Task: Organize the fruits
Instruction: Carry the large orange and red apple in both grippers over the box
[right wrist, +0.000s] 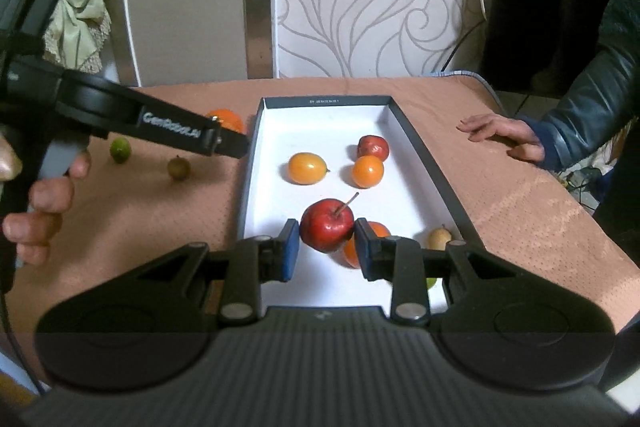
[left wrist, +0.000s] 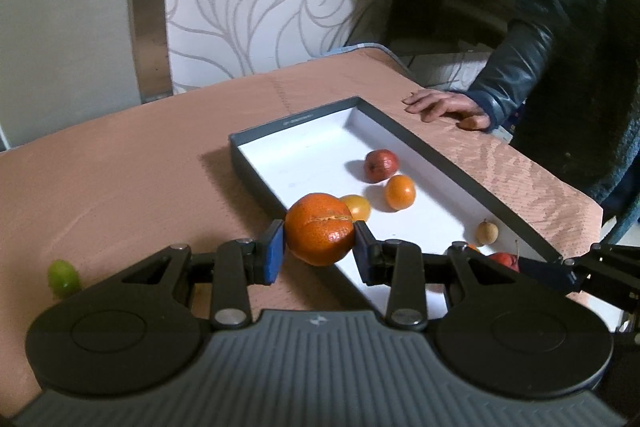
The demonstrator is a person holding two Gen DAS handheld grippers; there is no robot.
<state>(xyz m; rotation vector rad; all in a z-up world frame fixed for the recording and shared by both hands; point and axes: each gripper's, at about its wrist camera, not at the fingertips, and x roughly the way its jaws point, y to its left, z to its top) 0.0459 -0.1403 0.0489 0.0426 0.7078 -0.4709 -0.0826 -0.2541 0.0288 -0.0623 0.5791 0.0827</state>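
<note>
- Carrying one fruit in each gripper toward the tray (right wrist: 256, 131), a shallow dark-walled box with a white floor on the brown table (right wrist: 160, 219).
- Far left, not yet collected: a green fruit (right wrist: 120, 149) and a small brownish-green fruit (right wrist: 179, 167) lie on the cloth, well apart from the tray wall.
- Left gripper (left wrist: 319, 247): its blue pads pinch a large orange (left wrist: 320, 229) with a split in the peel. From the left wrist view it hangs at the tray's near-left wall; I judge it not yet over the floor.
- Inside the tray, left to right: an oval yellow-orange fruit (right wrist: 307, 168), a small round orange fruit (right wrist: 367, 171) touching a dark red fruit (right wrist: 373, 147) behind it, and a pale tan fruit (right wrist: 439, 238) by the right wall.
- Right gripper (right wrist: 327, 245): pads closed on a red apple (right wrist: 327, 225), stem up, held above the tray's near end. Another orange fruit (right wrist: 354, 251) sits partly hidden behind it.
- Far right: another person's hand (right wrist: 500, 137) rests flat on the table, apart from the tray.
- Progress, my estimate: past halfway. At least five fruits are in, two are in transit and two remain on the cloth.
</note>
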